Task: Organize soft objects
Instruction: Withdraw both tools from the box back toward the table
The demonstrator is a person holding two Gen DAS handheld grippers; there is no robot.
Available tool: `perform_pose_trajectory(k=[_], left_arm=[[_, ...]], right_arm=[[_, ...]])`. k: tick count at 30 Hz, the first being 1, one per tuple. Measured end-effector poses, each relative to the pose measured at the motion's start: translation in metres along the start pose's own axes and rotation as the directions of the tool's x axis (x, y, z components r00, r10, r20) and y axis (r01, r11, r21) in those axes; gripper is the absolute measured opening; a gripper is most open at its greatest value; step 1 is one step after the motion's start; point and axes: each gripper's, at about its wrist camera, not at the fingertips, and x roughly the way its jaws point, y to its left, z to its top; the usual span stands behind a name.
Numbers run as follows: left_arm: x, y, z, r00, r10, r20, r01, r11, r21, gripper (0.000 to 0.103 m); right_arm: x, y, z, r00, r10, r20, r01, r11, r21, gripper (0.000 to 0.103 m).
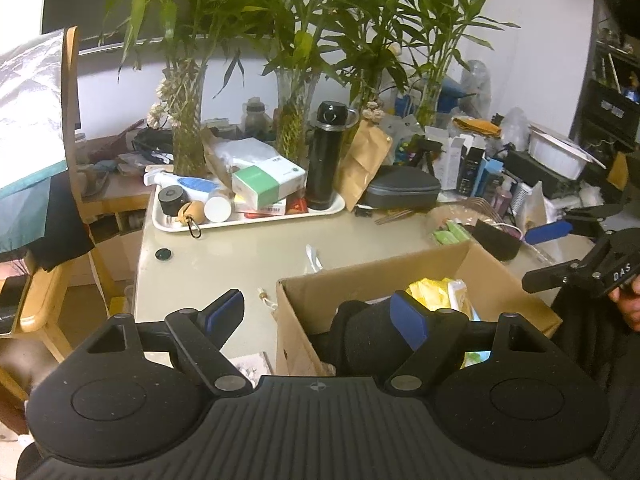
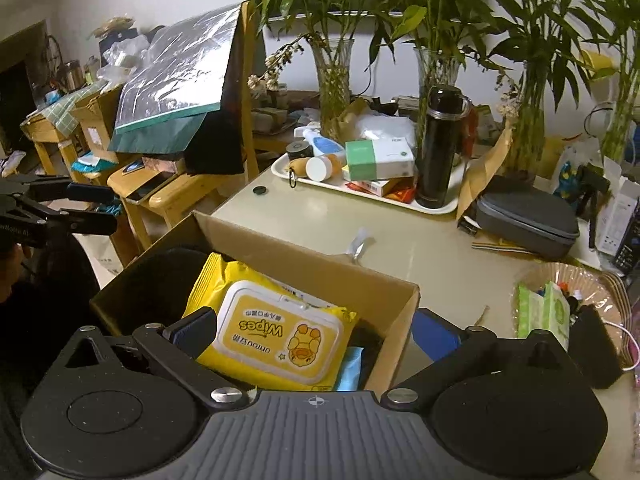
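Note:
An open cardboard box [image 1: 360, 280] [image 2: 304, 248] stands on the table's near side. It holds a yellow wipes pack [image 2: 276, 328] [image 1: 436, 292], a blue packet [image 2: 350, 368] and a black soft item [image 1: 360, 336]. My left gripper [image 1: 320, 312] is open and empty, straddling the box's left wall above the black item. My right gripper [image 2: 316, 332] is open and empty, straddling the box's right wall just above the wipes pack. The right gripper also shows in the left wrist view [image 1: 560, 248], and the left gripper in the right wrist view [image 2: 88, 208].
A white tray [image 1: 248, 220] [image 2: 360, 188] with a black flask [image 1: 324, 156] [image 2: 438, 144] and boxes stands behind. Vases of bamboo [image 1: 188, 120] line the back. A grey case [image 2: 528, 216], a basket with green tissue packs [image 2: 544, 312] and a wooden chair [image 2: 172, 192] surround the box.

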Motion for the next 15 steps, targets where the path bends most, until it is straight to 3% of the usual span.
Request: perform_pose_trajectory(k=[9,15], left_arm=[[0.012,-0.001,0.014,0.999,-0.048,0.025,0.049,0.999,-0.011,0.080],[0.024,-0.004,0.028,0.999,-0.037,0.039,0.037,0.999,0.012,0.080]], right_arm=[[0.005,-0.003,0.008,1.000,0.004,0.017,-0.004,1.000,0.010,0.103],[0.002,-0.006,0.021,0.999,-0.015,0.041,0.016,1.000,-0.009,0.103]])
